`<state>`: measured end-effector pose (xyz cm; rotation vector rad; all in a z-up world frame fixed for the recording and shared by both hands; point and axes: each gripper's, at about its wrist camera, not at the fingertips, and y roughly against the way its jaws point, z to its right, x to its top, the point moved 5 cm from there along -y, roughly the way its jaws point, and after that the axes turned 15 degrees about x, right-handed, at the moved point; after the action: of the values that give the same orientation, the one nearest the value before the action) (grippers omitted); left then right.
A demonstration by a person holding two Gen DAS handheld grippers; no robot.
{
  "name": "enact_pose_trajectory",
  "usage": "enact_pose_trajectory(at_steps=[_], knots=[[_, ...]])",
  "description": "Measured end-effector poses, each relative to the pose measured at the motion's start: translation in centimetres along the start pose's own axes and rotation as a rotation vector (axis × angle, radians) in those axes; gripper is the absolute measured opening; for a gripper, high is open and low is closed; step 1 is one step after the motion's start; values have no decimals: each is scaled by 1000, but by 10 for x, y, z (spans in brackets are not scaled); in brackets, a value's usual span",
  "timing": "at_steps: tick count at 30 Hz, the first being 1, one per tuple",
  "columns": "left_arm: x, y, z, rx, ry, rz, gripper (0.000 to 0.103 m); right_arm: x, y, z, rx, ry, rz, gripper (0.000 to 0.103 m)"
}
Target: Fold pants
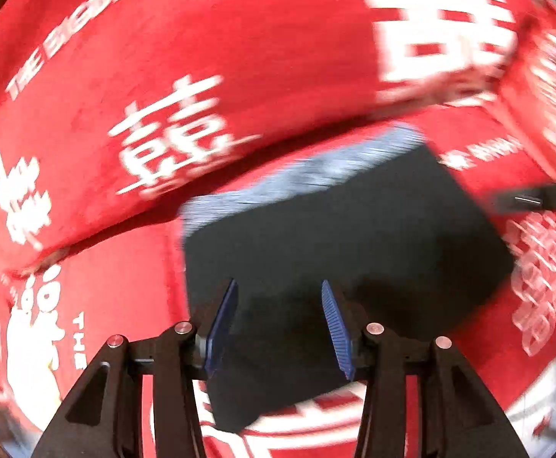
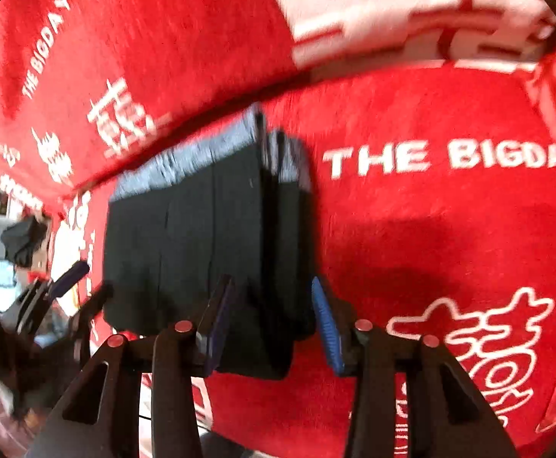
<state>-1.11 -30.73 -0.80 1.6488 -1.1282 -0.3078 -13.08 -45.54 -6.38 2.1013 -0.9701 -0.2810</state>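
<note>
Black folded pants [image 1: 339, 236] beneath left claw [image 1: 279, 324]

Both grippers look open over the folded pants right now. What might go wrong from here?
The folded pants lie close against the red pillow; a nudge may slide them under it. The right gripper straddles the stacked layers at their right edge, so closing may catch only some layers. The left gripper may drag the fabric.

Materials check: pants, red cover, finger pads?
Pants: dark matte woven cloth, probably cotton blend; the blue-grey band at the far edge looks ribbed, though blurred. Red cover: fuzzy nap, likely fleece or plush, with white print. Finger pads: blue, finely ridged, probably rubber or moulded plastic.
</note>
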Motion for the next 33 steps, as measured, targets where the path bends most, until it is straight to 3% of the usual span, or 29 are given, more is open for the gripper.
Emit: enact_pose_trajectory(at_steps=[4,5,7,8,10,13,17,21,27,33], knots=[[-16,-55,-16,-11,69,-170,50,2,5,-26,-1,57,31,46],[-20,-61,-16,-13,69,-180,53,0,-3,-32,-3,67,11,46],[-26,-61,-18,23,69,-138,69,-7,-22,-42,-3,68,-28,46],[-28,-61,-19,39,62,-122,71,-12,-34,-42,-6,64,-54,46],[-32,-67,-21,9,80,-124,76,-22,-53,-39,-49,72,-83,46],[-34,-80,-34,-18,151,-164,92,-26,-65,-41,-107,103,-74,46],[-41,-88,-45,-95,234,-209,93,-26,-70,-45,-133,103,-82,49],[-47,-88,-45,-109,218,-207,93,-27,-72,-44,-100,52,-95,78],[-47,-84,-45,-102,157,-185,93,-29,-74,-51,-187,30,-61,79],[-40,-79,-37,-97,100,-146,93,-27,-72,-48,-180,-34,-12,83]])
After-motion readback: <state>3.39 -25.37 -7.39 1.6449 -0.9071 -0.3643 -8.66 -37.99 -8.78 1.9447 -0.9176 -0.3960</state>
